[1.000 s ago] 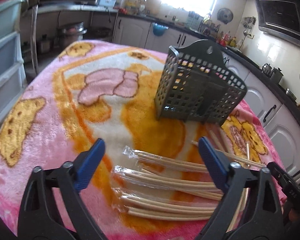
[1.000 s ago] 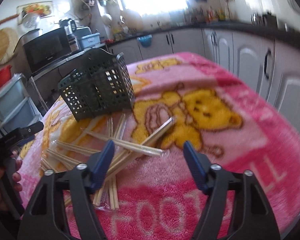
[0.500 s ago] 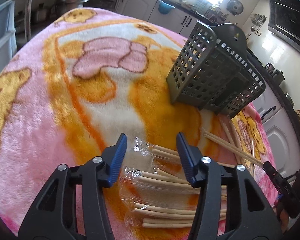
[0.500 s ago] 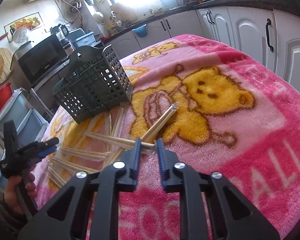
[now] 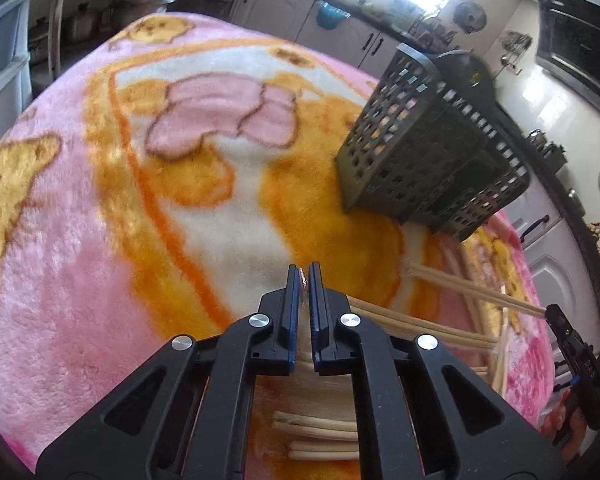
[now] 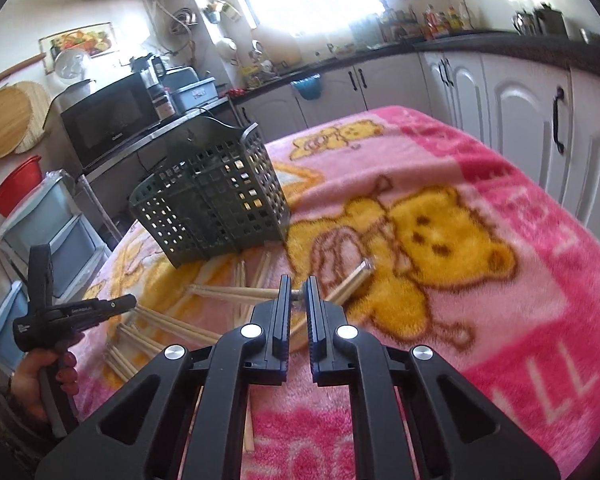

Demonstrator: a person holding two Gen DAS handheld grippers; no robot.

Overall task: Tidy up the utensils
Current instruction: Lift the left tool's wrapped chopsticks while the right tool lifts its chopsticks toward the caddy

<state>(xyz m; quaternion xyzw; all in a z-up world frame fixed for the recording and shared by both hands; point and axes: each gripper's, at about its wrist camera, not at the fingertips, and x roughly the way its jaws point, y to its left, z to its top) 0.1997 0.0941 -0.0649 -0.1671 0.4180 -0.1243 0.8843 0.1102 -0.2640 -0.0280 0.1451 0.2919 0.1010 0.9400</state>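
Several wrapped pairs of wooden chopsticks [image 5: 420, 322] [image 6: 228, 291] lie loose on a pink cartoon blanket [image 5: 60, 280]. A dark green slotted utensil basket [image 5: 432, 160] [image 6: 216, 200] stands tilted beyond them. My left gripper [image 5: 304, 270] is shut on the clear wrapper end of one chopstick pair. My right gripper [image 6: 298, 284] is shut on the end of another chopstick pair that runs left across the pile. Each gripper shows in the other's view, the left one [image 6: 116, 304] held by a hand.
The blanket covers a table with edges close on all sides. White kitchen cabinets [image 6: 520, 120] and a counter run behind and to the right. Plastic drawers [image 6: 48, 240] and a microwave [image 6: 108, 120] stand to the left.
Both grippers went from wide open to shut. The left closed on a chopstick wrapper, the right on a chopstick pair. Both moved down and closer to the pile.
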